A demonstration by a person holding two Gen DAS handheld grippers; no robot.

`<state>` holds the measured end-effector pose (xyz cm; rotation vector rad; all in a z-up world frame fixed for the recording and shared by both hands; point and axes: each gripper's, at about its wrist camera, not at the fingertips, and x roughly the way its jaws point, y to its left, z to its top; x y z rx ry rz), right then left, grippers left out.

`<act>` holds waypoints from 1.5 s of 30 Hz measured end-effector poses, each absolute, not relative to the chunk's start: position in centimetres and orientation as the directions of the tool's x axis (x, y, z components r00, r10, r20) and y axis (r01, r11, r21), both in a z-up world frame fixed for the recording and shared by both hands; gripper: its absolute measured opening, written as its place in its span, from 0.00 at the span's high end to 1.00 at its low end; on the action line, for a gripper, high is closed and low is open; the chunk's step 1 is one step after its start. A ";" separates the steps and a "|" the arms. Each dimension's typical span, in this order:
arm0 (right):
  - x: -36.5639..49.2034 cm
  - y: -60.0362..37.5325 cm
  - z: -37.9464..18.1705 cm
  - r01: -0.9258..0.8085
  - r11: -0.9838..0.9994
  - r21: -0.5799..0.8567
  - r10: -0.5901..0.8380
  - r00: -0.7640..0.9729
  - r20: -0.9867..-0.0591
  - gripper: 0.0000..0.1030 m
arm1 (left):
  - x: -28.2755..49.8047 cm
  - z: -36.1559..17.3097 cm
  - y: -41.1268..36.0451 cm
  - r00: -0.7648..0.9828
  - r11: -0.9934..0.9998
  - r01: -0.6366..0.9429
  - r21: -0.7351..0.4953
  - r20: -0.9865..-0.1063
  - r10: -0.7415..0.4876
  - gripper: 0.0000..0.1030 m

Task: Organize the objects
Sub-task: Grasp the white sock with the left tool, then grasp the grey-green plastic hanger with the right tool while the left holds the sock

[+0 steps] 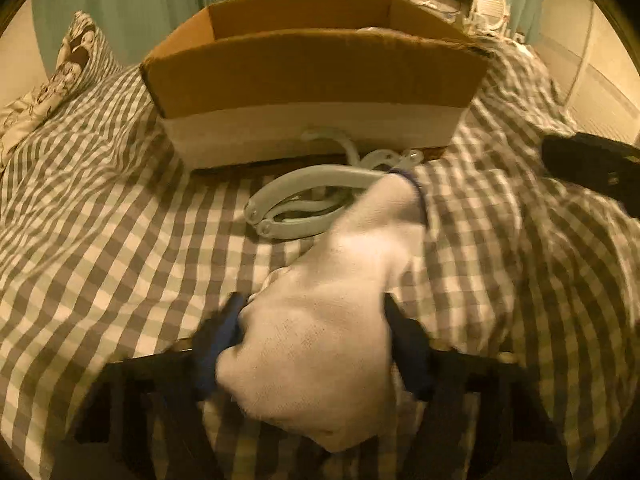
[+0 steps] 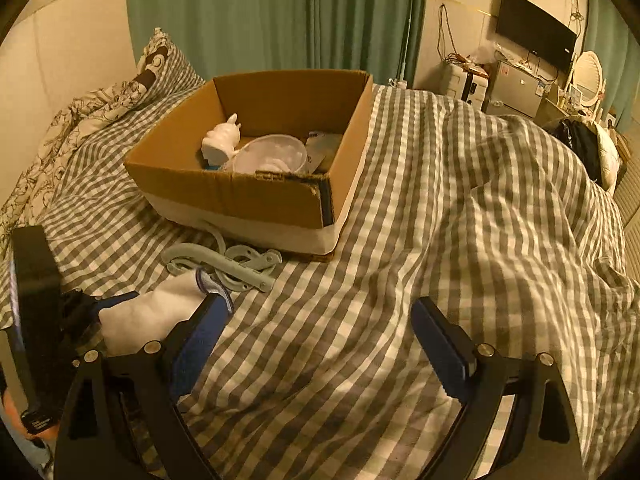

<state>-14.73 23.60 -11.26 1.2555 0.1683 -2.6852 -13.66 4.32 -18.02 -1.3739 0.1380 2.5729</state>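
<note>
the left tool [image 1: 312, 344] is closed around a white sock [image 1: 332, 320] at the lower centre of its view, fingers [image 1: 220, 340] pressing its sides. judged next: lift it clear of the bed [image 1: 100, 240], carry it over the box [image 1: 312, 68] rim at upper centre and drop it inside, avoiding the hangers [image 1: 304, 200] just in front. the right tool [image 2: 316, 344] stands wide and empty above the bed.
</note>
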 end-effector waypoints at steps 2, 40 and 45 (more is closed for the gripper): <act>-14.7 23.4 -11.4 0.202 -0.979 -0.029 -0.107 -0.629 -0.770 0.09 | -13.3 -17.7 4.3 -0.541 -0.971 -0.238 -0.023 -0.827 0.153 0.46; -21.6 8.0 -21.3 0.431 -0.860 -0.273 -0.003 -0.539 -0.842 0.07 | -16.3 -12.9 -7.6 -0.650 -0.998 0.041 -0.043 -0.760 0.006 0.51; -21.1 8.3 -20.6 0.436 -0.863 -0.253 -0.024 -0.537 -0.843 0.19 | -16.3 -13.0 -7.6 -0.650 -0.998 0.042 -0.040 -0.760 0.003 0.51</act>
